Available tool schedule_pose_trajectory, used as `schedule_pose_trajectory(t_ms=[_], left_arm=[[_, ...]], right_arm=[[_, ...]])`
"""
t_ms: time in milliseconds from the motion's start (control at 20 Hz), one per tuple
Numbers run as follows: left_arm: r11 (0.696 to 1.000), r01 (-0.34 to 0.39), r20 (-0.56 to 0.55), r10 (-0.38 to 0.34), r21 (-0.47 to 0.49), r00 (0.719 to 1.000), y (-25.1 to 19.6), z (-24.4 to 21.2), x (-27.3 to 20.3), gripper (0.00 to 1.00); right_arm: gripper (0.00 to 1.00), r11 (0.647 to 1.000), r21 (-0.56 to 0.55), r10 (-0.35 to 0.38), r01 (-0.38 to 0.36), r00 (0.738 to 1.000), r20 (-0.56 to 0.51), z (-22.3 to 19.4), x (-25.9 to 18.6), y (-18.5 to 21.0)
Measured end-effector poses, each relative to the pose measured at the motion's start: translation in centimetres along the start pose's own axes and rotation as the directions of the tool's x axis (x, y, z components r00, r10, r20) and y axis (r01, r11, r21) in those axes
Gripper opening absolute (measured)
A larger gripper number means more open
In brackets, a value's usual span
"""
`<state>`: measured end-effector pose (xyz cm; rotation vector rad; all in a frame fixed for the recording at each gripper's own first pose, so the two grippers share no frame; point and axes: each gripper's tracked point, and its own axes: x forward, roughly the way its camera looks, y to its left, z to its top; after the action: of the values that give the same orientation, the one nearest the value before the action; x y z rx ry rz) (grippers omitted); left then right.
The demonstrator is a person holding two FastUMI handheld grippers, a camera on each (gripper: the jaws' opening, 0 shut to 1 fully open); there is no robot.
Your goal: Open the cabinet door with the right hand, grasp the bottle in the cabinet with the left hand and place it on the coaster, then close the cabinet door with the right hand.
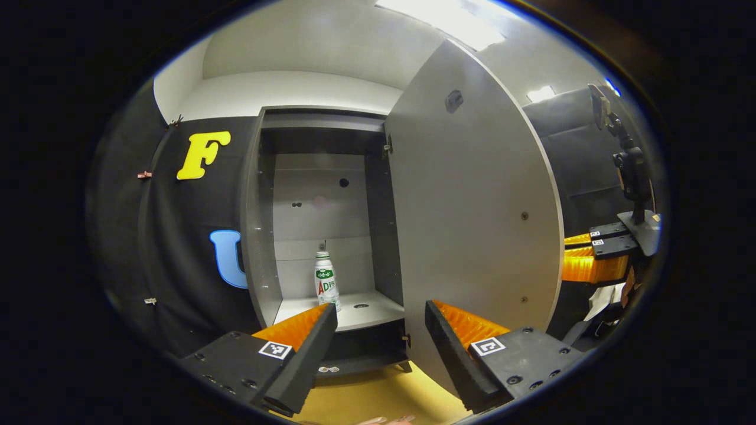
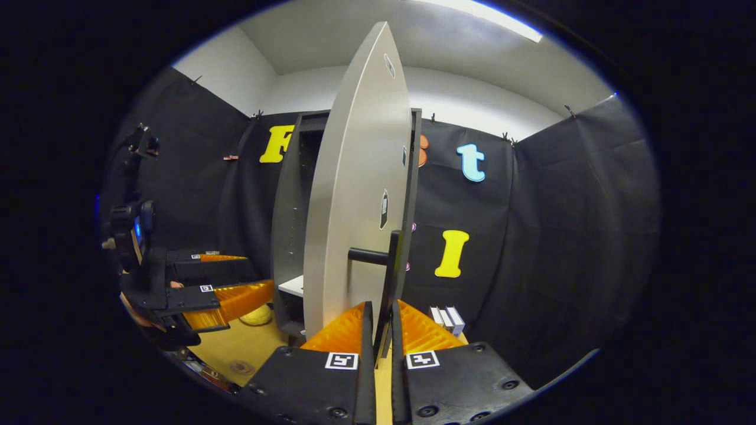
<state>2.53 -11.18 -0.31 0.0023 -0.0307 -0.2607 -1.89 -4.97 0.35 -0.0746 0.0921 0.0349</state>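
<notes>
the small white plastic bottle with a green label (image 1: 326, 280) stands upright on the pale shelf (image 1: 366, 310) inside the tall grey cabinet (image 1: 260, 236), toward the front left of that shelf. in the left gripper view the grey cabinet door (image 1: 472, 212) is swung wide open to the right, its inner face toward the camera. the left gripper (image 1: 381, 336) sits in front of the opening with its fingers spread wide and nothing between them, the bottle showing just above the left fingertip. at the far right edge the right gripper (image 1: 593, 254) appears past the door's edge. a yellow tabletop (image 1: 378, 395) lies below.

in the right gripper view the door (image 2: 354, 195) is seen edge-on, and here its black bar handle (image 2: 390, 277) shows. the right gripper (image 2: 382, 321) has its fingers drawn in tight on either side of the handle's lower end, clamped on it. off to the left, the left gripper (image 2: 236, 280) reaches toward the cabinet, a hand behind it. some small white boxes (image 2: 447, 319) sit on the table just right of the door.
</notes>
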Motion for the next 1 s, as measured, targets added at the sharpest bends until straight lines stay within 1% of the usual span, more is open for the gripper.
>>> schedule_pose_trajectory(t_ms=[200, 300, 450, 550, 650, 700, 750, 800, 900, 1000], left_arm=[[1.0, -0.006, -0.002, 0.006, 0.014, 1.0, -0.2, 0.0, 0.0, 0.94], [1.0, -0.006, -0.001, 0.006, 0.017, 1.0, -0.3, 0.1, 0.0, 0.94], [1.0, 0.006, -0.006, -0.006, 0.0, 1.0, -0.9, -0.2, 0.7, 0.94], [0.999, 0.031, -0.008, -0.032, -0.012, 0.999, -1.2, -0.3, 1.1, 0.94], [0.999, 0.042, -0.006, -0.042, -0.025, 0.999, -1.0, -0.3, 1.5, 0.94], [0.999, 0.045, -0.005, -0.045, -0.03, 0.999, -0.7, -0.5, 1.9, 0.98], [0.998, 0.048, -0.005, -0.048, -0.028, 0.999, -0.2, -0.6, 2.4, 0.98], [0.999, 0.042, -0.003, -0.042, -0.019, 0.999, 0.7, -0.7, 3.3, 0.94], [1.0, 0.016, 0.007, -0.016, -0.001, 1.0, 2.9, -0.8, 5.4, 0.94], [1.0, 0.008, 0.018, -0.009, 0.002, 1.0, 4.7, -1.1, 8.2, 0.94]], right_arm=[[0.14, 0.999, 0.044, 0.012, -0.012, 1.0, -0.005, 0.0, -0.4, -0.7], [0.14, 0.998, 0.056, 0.004, -0.004, 1.0, -0.006, -0.6, -0.8, -1.6], [0.1, 0.997, 0.076, -0.024, 0.025, 1.0, -0.015, -1.5, -1.5, -3.1], [0.1, 0.992, 0.124, -0.014, 0.016, 1.0, -0.016, -1.4, -2.5, -3.1], [0.1, 0.989, 0.146, -0.011, 0.013, 1.0, -0.012, -1.4, -2.8, -2.7], [0.1, 0.99, 0.14, -0.022, 0.023, 1.0, -0.011, -1.4, -3.0, -2.7], [0.1, 0.991, 0.129, -0.037, 0.038, 0.999, -0.008, -1.4, -3.2, -3.0], [0.1, 0.991, 0.125, -0.052, 0.053, 0.999, -0.005, -1.3, -3.6, -3.1], [0.1, 0.988, 0.136, -0.077, 0.077, 0.997, -0.007, -1.0, -4.8, -2.9], [0.09, 0.982, 0.143, -0.126, 0.126, 0.992, -0.01, -1.2, -5.8, -3.1]])
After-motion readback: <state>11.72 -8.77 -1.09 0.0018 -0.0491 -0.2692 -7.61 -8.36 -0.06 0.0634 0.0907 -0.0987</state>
